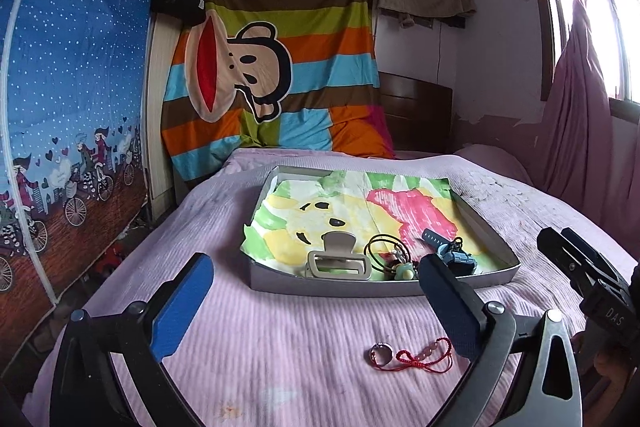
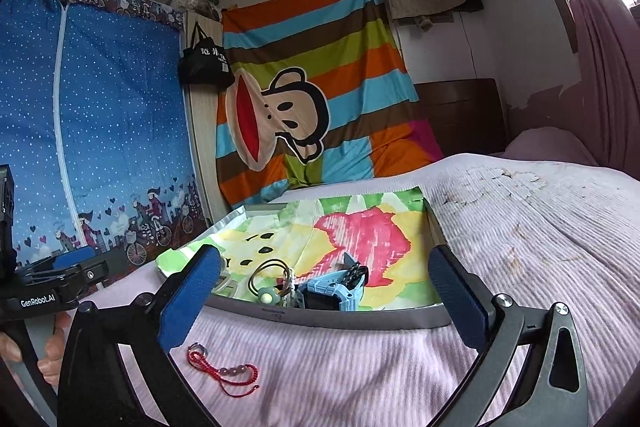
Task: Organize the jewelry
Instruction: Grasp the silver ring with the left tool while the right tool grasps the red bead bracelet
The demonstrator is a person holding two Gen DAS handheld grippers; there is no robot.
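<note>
A grey tray (image 1: 360,289) lined with a colourful drawing sits on the pink bed. In it lie a beige hair claw (image 1: 334,261), a black hair tie with charms (image 1: 390,255) and a blue watch (image 1: 456,255). On the bedspread in front of the tray lie a silver ring (image 1: 378,351) and a red beaded string bracelet (image 1: 428,355). My left gripper (image 1: 316,291) is open and empty above the bed, just short of them. My right gripper (image 2: 324,291) is open and empty near the tray's front wall (image 2: 320,319); the ring (image 2: 197,349) and bracelet (image 2: 232,373) lie at its lower left.
The pink bedspread (image 1: 260,347) covers the bed. A striped monkey sheet (image 1: 280,75) hangs at the back, a blue wardrobe cover (image 1: 68,87) stands at the left, and pink curtains (image 1: 576,131) hang at the right. The right gripper shows in the left wrist view (image 1: 568,247).
</note>
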